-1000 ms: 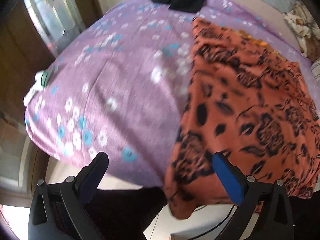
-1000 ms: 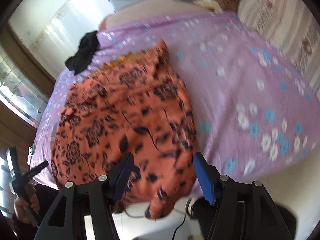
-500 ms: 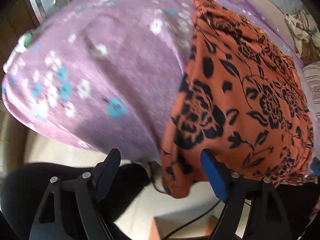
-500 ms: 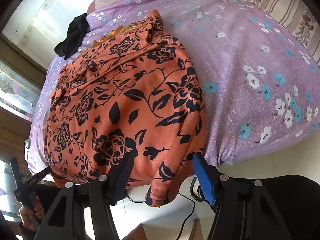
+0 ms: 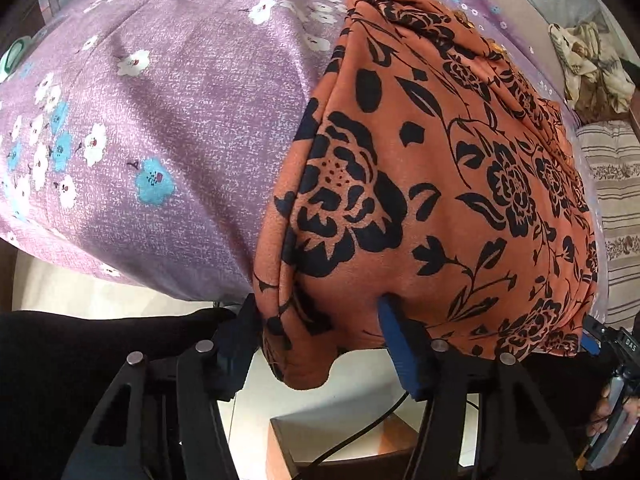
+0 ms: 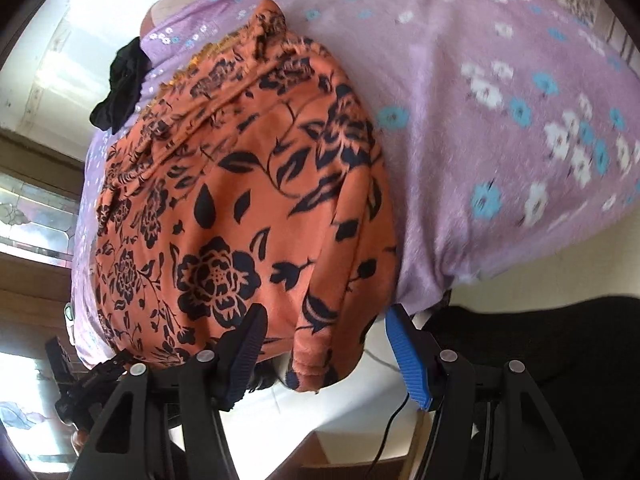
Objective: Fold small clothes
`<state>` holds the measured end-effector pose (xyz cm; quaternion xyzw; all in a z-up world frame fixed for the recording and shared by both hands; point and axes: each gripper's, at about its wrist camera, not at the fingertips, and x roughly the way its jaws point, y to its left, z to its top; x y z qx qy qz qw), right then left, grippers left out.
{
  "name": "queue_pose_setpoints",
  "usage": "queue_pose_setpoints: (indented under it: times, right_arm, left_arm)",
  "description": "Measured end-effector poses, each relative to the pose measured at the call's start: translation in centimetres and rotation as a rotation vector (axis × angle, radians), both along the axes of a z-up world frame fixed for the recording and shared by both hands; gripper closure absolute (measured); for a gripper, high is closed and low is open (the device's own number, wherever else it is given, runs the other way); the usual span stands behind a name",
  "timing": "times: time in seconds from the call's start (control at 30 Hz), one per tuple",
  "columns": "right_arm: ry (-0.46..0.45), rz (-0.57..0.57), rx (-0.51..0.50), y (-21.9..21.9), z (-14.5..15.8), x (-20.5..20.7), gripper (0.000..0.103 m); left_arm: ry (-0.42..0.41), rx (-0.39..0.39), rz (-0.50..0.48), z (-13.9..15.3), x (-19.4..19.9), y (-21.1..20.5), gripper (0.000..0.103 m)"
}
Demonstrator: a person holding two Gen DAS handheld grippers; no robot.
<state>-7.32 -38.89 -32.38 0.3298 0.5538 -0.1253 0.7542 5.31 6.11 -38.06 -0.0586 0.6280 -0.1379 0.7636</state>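
One black garment in right view only, striped pillow left only

Your orange black-flowered garment lies on the purple flowered bedsheet, near corners hanging over the bed edge; black cloth bundle sits behind it.
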Motion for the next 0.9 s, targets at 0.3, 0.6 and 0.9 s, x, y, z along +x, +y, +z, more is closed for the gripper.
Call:
queue_pose_setpoints:
  times: [0.3, 0.6, 0.9]
  right_arm:
    - [-0.024, -0.113, 0.131, -0.1, -3.9, -0.3, 0.068]
    - [-0.197, -0.092, 0.167, -2.1, 0.5, -2.7, 0.095]
    - [-0.457, -0.064, 0.282, -3.4, 6.6, -2.6, 0.096]
  left_arm:
    - [0.089, -0.174, 0.039, -1.3, 0.5, 1.4, 0.06]
    - [0.038, -0.159, -0.039, 0.8, -0.6, 0.0, 0.096]
    - [-0.05, -0.274, -0.079, 7.8, 1.2, 0.7, 0.096]
